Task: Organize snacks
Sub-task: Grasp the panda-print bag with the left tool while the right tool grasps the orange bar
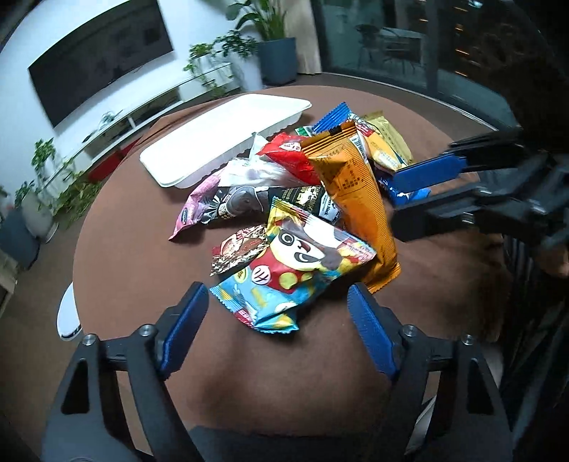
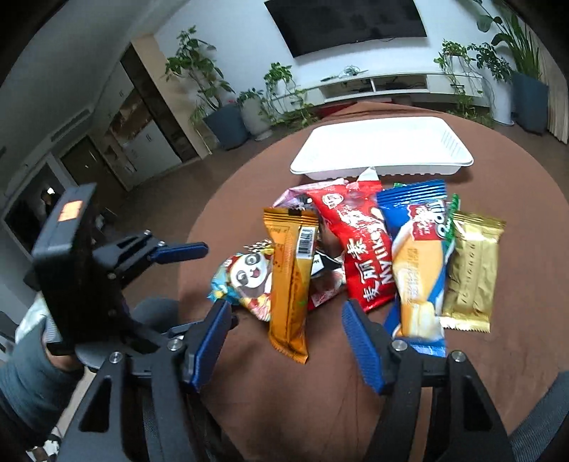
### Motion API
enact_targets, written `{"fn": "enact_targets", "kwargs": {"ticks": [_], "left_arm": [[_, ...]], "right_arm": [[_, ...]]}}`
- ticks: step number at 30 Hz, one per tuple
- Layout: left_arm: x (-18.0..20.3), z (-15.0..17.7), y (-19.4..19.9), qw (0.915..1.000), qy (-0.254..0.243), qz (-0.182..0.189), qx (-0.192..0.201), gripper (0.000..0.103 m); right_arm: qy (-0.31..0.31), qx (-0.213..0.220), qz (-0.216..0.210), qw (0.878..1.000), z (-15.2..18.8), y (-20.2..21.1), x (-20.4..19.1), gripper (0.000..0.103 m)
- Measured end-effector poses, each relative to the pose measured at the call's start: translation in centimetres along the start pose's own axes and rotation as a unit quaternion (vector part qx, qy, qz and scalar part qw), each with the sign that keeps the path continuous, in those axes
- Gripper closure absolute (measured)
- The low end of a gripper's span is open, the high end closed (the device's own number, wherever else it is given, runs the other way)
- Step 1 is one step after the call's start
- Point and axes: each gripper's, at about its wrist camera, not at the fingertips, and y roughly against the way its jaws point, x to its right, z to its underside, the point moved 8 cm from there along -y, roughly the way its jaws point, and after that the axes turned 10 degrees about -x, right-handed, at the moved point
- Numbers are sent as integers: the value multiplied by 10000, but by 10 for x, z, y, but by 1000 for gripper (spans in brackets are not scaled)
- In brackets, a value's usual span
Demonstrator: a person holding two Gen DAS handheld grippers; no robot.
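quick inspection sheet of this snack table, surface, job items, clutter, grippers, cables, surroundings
surface: round table under a brown cloth.
job's things: white tray, nothing seen in it; loose pile in front of it, among them a panda packet, orange bar, red packet, blue packet and gold packet.
clutter: nothing seen.
grippers: left gripper open, panda packet's near end between its fingers; right gripper open around the orange bar's near end; pads not pressing.
cables: nothing seen.
surroundings: wall screen, white low shelf, potted plants.
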Motion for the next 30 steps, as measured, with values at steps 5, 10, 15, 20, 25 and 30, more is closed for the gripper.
{"fn": "enact_targets", "kwargs": {"ticks": [5, 10, 15, 20, 25, 30], "left_arm": [[3, -3, 1, 9986, -484, 205, 84, 24], [10, -9, -2, 9972, -730, 165, -48, 24], [20, -13, -9, 9946, -1000, 192, -177, 24], [23, -16, -21, 9934, -1068, 251, -345, 25], [23, -20, -29, 9928, -1051, 350, -462, 25], [21, -23, -38, 9920, -1030, 392, -619, 52]], "right_arm": [[-204, -250, -90, 9994, -5, -23, 11, 48], [-281, -409, -309, 9983, -8, -40, 13, 61], [-266, -346, -470, 9979, -7, -37, 13, 76], [-348, -110, -581, 9976, -5, -20, 19, 83], [-371, -22, -590, 9976, -4, -13, 24, 83], [-473, -78, -662, 9967, -1, -16, 31, 83]]}}
